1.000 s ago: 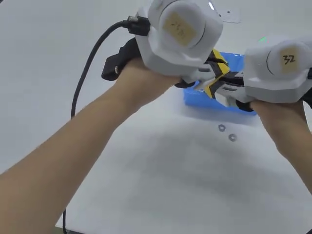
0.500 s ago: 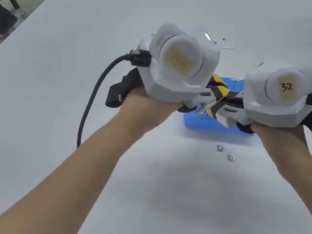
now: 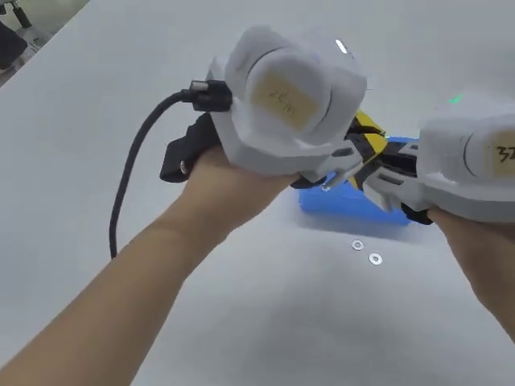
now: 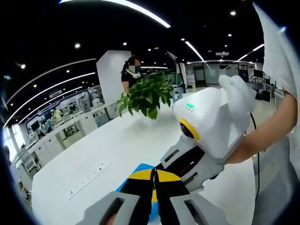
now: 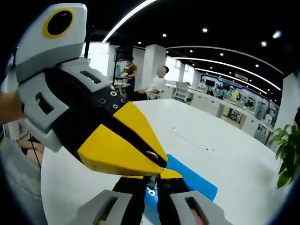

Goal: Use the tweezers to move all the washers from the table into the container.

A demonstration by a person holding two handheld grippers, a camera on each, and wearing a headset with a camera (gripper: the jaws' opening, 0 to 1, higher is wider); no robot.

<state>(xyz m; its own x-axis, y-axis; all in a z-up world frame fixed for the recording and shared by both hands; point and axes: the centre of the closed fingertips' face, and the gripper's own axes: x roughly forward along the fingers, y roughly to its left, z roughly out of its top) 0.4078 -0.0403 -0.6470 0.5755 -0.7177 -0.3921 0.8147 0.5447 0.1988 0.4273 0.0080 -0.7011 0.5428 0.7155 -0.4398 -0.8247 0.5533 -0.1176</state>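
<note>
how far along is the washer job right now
Done: unclear, since the blue container is mostly hidden behind the grippers and its inside cannot be read. In hand: the left gripper and right gripper meet tip to tip over it; whether they hold tweezers I cannot tell. Left: a washer and a second washer lie on the table beside the container.

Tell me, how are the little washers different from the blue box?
The washers are tiny silvery rings; the blue box is far bigger and has straight sides. The washers lie flat out in the open, nearer the person than the blue box and apart from it. Both sit on the white table.
</note>
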